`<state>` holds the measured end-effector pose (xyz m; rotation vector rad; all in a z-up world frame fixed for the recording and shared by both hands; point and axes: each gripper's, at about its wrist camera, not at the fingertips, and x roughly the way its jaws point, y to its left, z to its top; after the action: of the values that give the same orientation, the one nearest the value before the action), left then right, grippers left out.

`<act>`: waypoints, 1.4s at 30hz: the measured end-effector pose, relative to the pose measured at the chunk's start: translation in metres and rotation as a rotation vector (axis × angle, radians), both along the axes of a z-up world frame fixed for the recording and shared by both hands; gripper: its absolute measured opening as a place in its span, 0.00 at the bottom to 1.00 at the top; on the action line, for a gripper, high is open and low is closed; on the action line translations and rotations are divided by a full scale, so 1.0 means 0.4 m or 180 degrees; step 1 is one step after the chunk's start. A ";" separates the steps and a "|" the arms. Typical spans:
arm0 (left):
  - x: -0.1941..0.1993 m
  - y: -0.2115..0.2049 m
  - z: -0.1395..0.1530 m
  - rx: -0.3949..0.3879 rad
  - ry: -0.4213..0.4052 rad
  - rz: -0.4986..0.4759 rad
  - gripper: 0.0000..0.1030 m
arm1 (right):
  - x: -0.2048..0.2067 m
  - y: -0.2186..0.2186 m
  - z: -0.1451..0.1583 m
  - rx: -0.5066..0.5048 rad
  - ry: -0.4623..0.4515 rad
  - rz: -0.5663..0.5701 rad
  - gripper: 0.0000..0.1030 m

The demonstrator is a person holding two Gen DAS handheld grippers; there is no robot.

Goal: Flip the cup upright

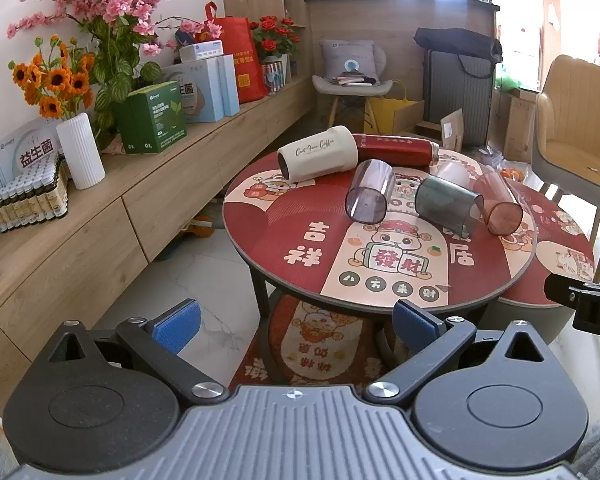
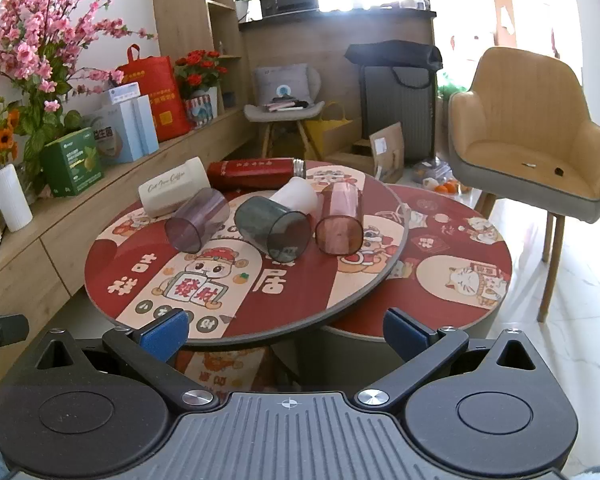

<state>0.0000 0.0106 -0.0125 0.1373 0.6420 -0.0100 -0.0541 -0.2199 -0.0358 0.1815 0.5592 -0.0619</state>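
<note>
Both grippers—left gripper (image 1: 296,326), right gripper (image 2: 286,330)—hung wide open short of the round red table (image 2: 300,312), where the smoky grey translucent plastic cup (image 2: 274,226) lay mid-frame, mouth toward them.

I am looking from both wrist cameras at the round table (image 1: 496,288) from just off its near edge, slightly above the top and tilting down. The left wrist view is sitting further left, facing the table and the wooden sideboard (image 1: 100,216). The right wrist view is sitting further right, taking in the lower second table (image 2: 460,272) and the yellow chair (image 2: 532,136). Both are sharing the tabletop, the lying cups (image 1: 370,192) (image 2: 198,220) and the back wall.
</note>
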 end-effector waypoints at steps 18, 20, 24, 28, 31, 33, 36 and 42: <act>-0.003 -0.004 -0.005 -0.0014 0.0028 0.0018 1.00 | -0.003 0.002 -0.002 -0.0009 0.0017 -0.0020 1.00; -0.003 -0.003 -0.006 -0.0014 0.0030 0.0017 1.00 | -0.003 0.002 -0.001 -0.0011 0.0017 -0.0018 1.00; -0.003 -0.003 -0.007 -0.0016 0.0036 0.0019 1.00 | -0.001 0.002 -0.002 -0.0009 0.0024 -0.0018 1.00; 0.000 0.000 -0.009 -0.0018 0.0050 0.0019 1.00 | 0.002 0.000 -0.005 -0.0008 0.0032 -0.0016 1.00; 0.003 0.000 -0.010 -0.0015 0.0058 0.0019 1.00 | 0.003 0.000 -0.007 -0.0009 0.0042 -0.0017 1.00; 0.003 0.000 -0.010 -0.0016 0.0057 0.0019 1.00 | 0.003 0.000 -0.007 -0.0010 0.0042 -0.0018 1.00; 0.003 0.000 -0.011 -0.0013 0.0061 0.0019 1.00 | 0.004 0.000 -0.008 -0.0008 0.0047 -0.0019 1.00; 0.008 0.000 -0.017 -0.0001 0.0087 0.0019 1.00 | 0.008 -0.005 -0.017 -0.0004 0.0094 -0.0021 1.00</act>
<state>0.0033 0.0106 -0.0195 0.1352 0.6698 -0.0064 -0.0510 -0.2217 -0.0424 0.1813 0.5881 -0.0715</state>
